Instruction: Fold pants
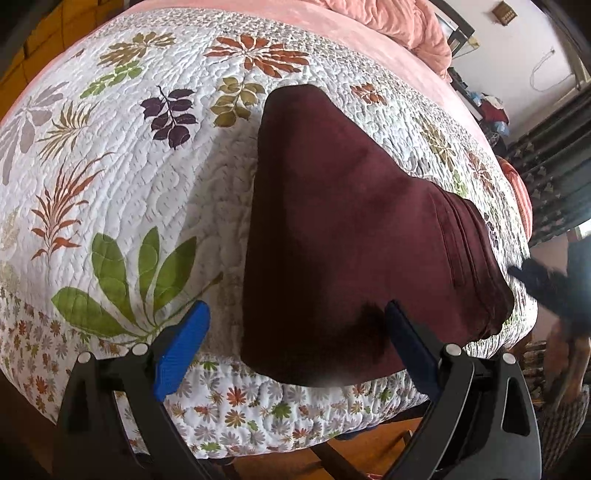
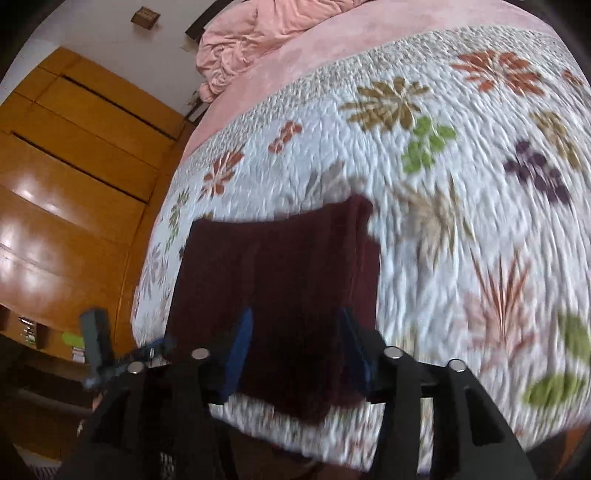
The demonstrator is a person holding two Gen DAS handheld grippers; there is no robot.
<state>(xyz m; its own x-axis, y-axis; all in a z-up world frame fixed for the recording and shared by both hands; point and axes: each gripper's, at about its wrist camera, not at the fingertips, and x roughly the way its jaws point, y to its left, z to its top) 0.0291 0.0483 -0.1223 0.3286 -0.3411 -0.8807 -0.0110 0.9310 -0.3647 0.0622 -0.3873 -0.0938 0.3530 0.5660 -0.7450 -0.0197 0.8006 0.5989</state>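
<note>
Dark maroon pants (image 1: 343, 229) lie folded into a thick stack on the flowered quilt (image 1: 122, 155), close to the bed's near edge. My left gripper (image 1: 295, 310) hovers over the stack's near left corner, open wide, with nothing pressed between its blue pads (image 1: 181, 347). In the blurred right wrist view the same pants (image 2: 284, 269) lie below my right gripper (image 2: 295, 314). Its jaws stand apart and its pads are not pressing the cloth. A dark blur that looks like the right gripper (image 1: 546, 291) shows at the stack's right end in the left wrist view.
A pink blanket (image 1: 399, 22) is bunched at the far end of the bed. A wooden wardrobe (image 2: 74, 166) stands to the left. The quilt's edge (image 1: 280, 410) drops to a wooden floor. Cluttered furniture (image 1: 487, 107) and a dark curtain stand on the right.
</note>
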